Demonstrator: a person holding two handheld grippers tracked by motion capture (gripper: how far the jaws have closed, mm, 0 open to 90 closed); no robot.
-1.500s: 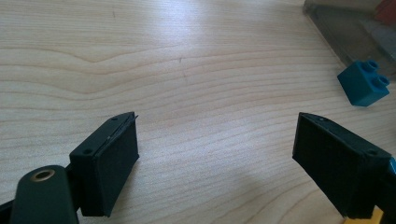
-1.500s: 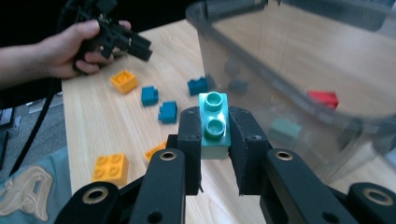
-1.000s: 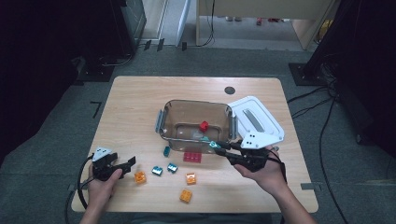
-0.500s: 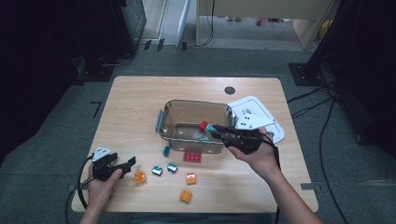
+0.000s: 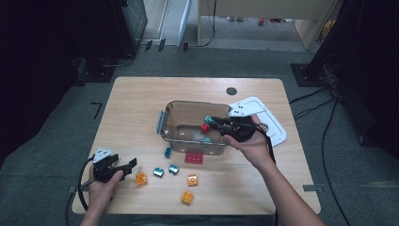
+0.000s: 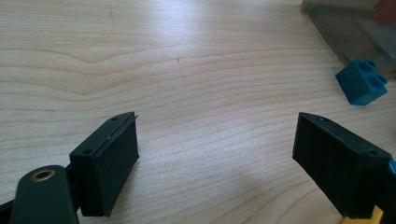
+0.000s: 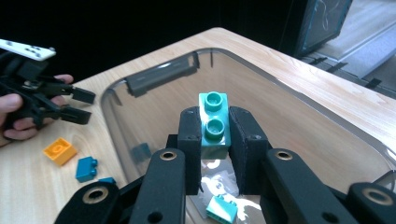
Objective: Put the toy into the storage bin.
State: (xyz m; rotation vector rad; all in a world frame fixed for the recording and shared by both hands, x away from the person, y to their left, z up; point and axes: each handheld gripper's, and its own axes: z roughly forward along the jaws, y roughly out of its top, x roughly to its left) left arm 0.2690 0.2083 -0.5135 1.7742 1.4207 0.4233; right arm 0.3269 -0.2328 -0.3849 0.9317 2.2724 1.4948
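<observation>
The right tongs (image 7: 215, 135) grip a teal two-stud plastic brick (image 7: 214, 119) above the clear plastic bin (image 7: 154, 74), positioned for release. The left tongs (image 6: 224, 163) rest open on the wooden desk (image 6: 187, 70).

The right gripper (image 7: 214, 135) jaws cover the teal brick's (image 7: 214, 122) sides. An orange brick (image 6: 362, 218) is cut off by the picture's edge.
</observation>
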